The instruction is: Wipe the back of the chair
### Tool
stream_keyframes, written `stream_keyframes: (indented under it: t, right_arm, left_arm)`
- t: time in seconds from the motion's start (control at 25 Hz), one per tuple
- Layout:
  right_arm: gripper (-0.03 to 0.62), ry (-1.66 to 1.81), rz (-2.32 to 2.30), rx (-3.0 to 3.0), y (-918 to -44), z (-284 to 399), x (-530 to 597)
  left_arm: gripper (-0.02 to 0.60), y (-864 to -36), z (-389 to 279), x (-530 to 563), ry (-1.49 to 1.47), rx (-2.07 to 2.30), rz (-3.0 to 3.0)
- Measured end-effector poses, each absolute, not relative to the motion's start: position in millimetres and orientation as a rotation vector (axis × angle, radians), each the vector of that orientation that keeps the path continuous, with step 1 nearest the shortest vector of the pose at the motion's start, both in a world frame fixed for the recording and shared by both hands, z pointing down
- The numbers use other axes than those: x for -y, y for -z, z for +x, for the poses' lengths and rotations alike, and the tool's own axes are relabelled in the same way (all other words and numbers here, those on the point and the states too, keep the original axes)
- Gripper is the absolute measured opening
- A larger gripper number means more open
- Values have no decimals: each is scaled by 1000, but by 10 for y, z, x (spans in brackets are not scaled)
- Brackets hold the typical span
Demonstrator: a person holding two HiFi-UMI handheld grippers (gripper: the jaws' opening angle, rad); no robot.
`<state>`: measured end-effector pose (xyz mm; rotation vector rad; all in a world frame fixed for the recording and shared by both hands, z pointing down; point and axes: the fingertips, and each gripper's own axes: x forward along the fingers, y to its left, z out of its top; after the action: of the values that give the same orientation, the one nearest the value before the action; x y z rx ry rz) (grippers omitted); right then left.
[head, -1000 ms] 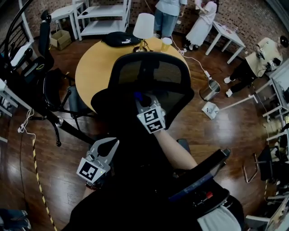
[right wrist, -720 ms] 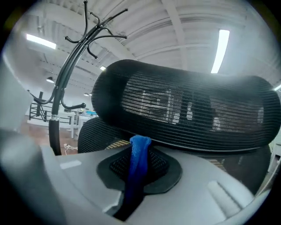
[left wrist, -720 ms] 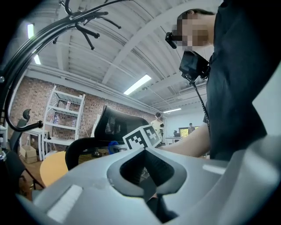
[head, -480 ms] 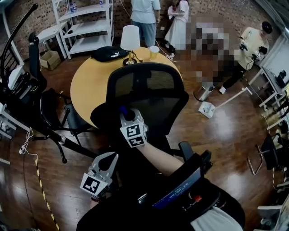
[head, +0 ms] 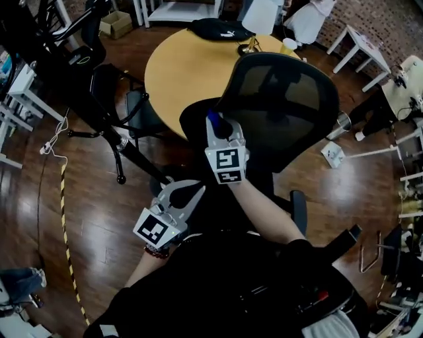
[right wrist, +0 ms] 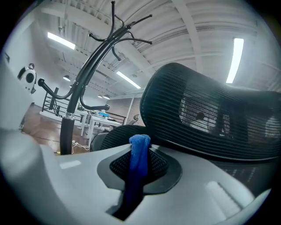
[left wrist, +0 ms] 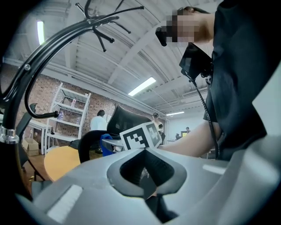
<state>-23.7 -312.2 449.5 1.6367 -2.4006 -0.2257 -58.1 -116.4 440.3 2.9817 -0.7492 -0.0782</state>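
A black mesh office chair stands before me, its back [head: 284, 99] facing me. My right gripper [head: 219, 127] is shut on a blue cloth [head: 213, 119] and holds it against the lower left edge of the chair back. In the right gripper view the blue cloth [right wrist: 139, 160] sticks up between the jaws of the right gripper [right wrist: 140, 151], with the mesh back [right wrist: 210, 118] just above and to the right. My left gripper [head: 183, 196] hangs lower left, apart from the chair, shut with nothing in it. The left gripper [left wrist: 147, 154] looks toward the right gripper's marker cube [left wrist: 139, 135].
A round yellow table [head: 188, 66] stands behind the chair with a black bag [head: 218, 28], a white lamp [head: 261, 14] and a cup [head: 289, 46]. Black chairs and a rack [head: 99, 86] crowd the left. Yellow-black tape [head: 66, 224] runs along the wooden floor. White tables [head: 360, 43] stand far right.
My right gripper has carried the blue cloth from the lower middle of the chair back to its lower left edge. The head view swung, so the chair now sits further right.
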Motion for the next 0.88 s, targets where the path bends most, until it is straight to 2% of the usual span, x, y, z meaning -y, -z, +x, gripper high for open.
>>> stream_keyframes:
  t: [0.32,0.48,0.6,0.76,0.88]
  right_arm:
    - [37,374,1485,2425,-4489,-405,3146]
    - [37,529,1247,2411,-4548,-722,3073]
    - [37,510,1191,2434,-4576,-787,2964]
    - [37,333,1368,2453,-4624,-59,2739]
    - [37,194,1525,2260,-5005,939,2623]
  left_arm:
    - [6,-4497,-601,1205,74,760,2998]
    - [5,-4524,-603,1202,77,726,3007]
    - [6,-4528,-570,1158,93,684,3034]
    - [6,-4572,-466,1085,73,596,3058]
    - [6,-4661,-494,1132,34,606,2996]
